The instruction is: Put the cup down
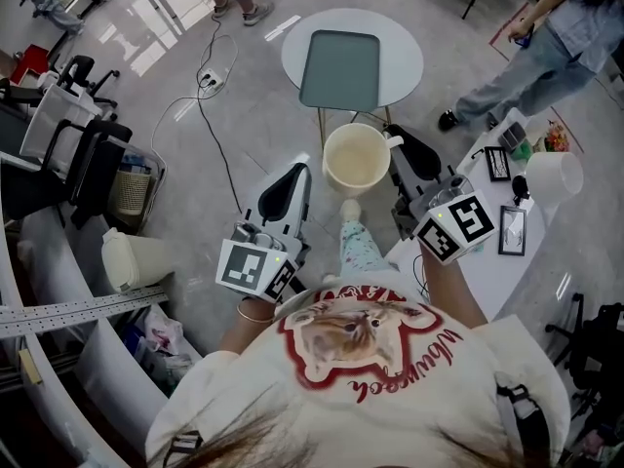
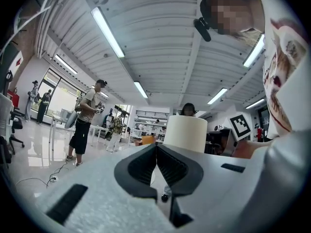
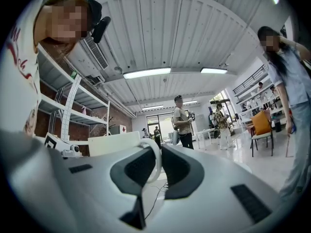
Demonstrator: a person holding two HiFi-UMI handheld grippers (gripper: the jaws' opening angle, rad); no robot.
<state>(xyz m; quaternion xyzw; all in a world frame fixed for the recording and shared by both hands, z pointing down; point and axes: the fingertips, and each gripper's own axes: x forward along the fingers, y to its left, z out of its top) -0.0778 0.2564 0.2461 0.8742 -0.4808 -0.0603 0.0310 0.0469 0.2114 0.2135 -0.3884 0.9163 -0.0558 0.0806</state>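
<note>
A cream cup [image 1: 356,157] with a side handle hangs in the air above the floor, in front of me. My right gripper [image 1: 397,144] is shut on its handle. In the right gripper view the white handle loop [image 3: 156,163] sits between the jaws of that gripper [image 3: 158,150], with the cup body [image 3: 114,143] to the left. My left gripper [image 1: 299,172] is held beside the cup on its left, apart from it. In the left gripper view this gripper [image 2: 156,147] has its jaws closed together on nothing, and the cup [image 2: 185,132] rises behind them.
A round white table [image 1: 409,58] carrying a grey-green tray [image 1: 339,69] stands just beyond the cup. To my right a white table [image 1: 487,261] holds picture frames and another white cup [image 1: 554,174]. Chairs, a bin and a floor cable [image 1: 216,135] lie left. A person [image 1: 531,57] walks at the top right.
</note>
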